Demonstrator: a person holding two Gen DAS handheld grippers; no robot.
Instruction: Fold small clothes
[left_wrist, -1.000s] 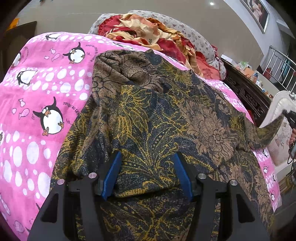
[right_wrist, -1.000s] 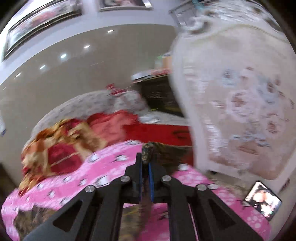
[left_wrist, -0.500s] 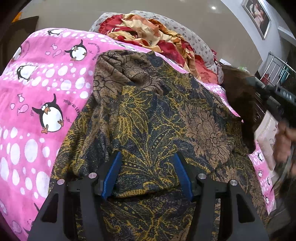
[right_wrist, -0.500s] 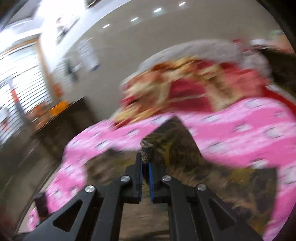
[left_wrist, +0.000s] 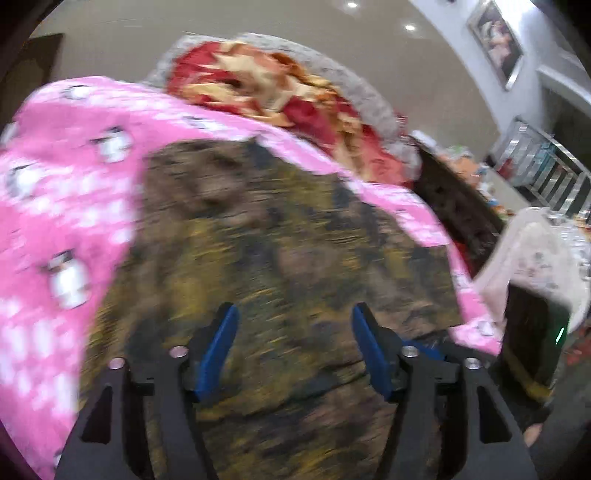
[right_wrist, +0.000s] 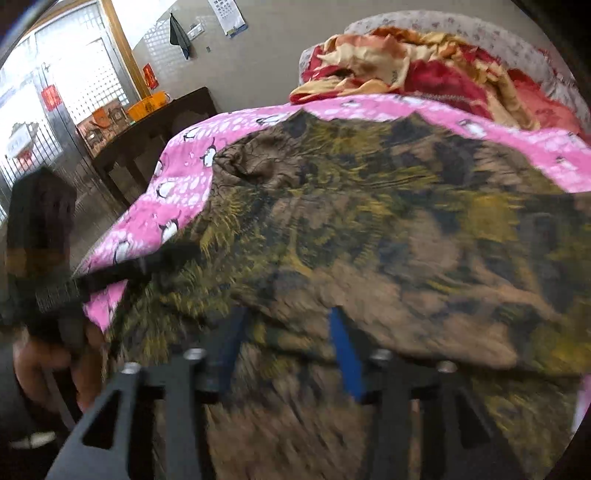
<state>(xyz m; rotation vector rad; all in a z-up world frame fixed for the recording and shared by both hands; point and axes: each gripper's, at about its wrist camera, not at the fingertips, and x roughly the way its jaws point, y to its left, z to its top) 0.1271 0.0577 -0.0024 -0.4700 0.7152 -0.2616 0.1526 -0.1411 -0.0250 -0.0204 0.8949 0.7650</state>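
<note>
A brown, yellow and dark blue batik garment (left_wrist: 280, 243) lies spread on the pink penguin blanket (left_wrist: 66, 206); both views are motion-blurred. My left gripper (left_wrist: 291, 332) is open, its blue pads (left_wrist: 218, 347) apart just above the garment's near edge. In the right wrist view the garment (right_wrist: 388, 229) fills the frame with its right part folded over. My right gripper (right_wrist: 288, 332) is open over the near edge, its blue pad (right_wrist: 343, 354) partly against the cloth. The other gripper and hand (right_wrist: 55, 280) show at the left.
A heap of red and gold bedding (left_wrist: 280, 96) lies at the bed's far end against a grey headboard. A dark wooden bedside unit (left_wrist: 454, 206) and a white padded chair (left_wrist: 543, 251) stand to the right. A dark table (right_wrist: 155, 133) stands to the left of the bed.
My right gripper carried the garment's sleeve from the right across onto the body, then opened and let it go. The left gripper stayed open and shifted slightly over the near edge.
</note>
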